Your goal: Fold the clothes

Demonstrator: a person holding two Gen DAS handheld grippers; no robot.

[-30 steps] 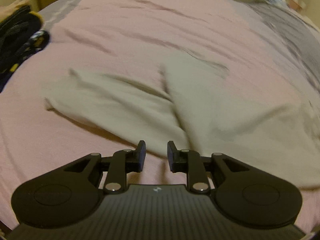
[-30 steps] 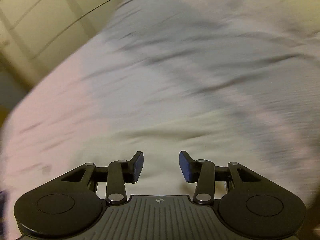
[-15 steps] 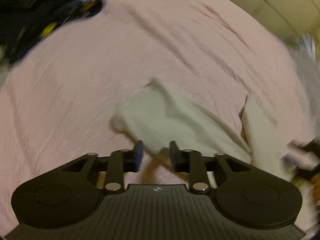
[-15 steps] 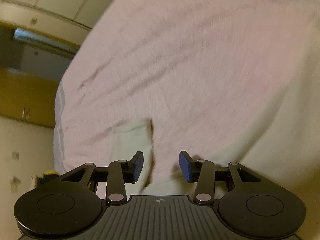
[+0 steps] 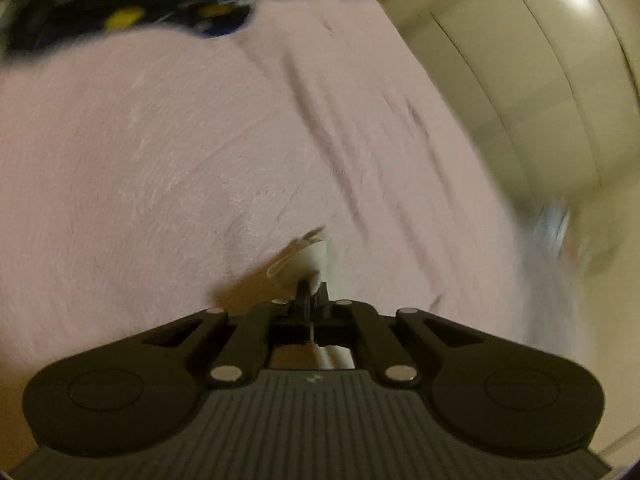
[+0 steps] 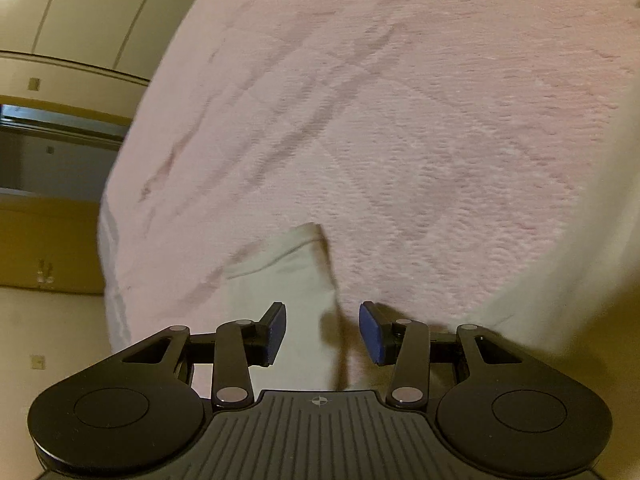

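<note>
the left tool (image 5: 311, 294), spread a moment ago, is now pressed shut on a corner of the cream cloth (image 5: 310, 258) over the pink bed (image 5: 160, 152), so a fold seems underway, while the right tool (image 6: 322, 330) is spread above another flap.

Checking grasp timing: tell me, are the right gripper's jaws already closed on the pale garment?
No, the right gripper has its jaws standing apart, with the pale garment lying unpinched between them.

bedroom | home – pink bedspread (image 6: 400, 120) | cream wardrobe doors (image 5: 520, 80)
</note>
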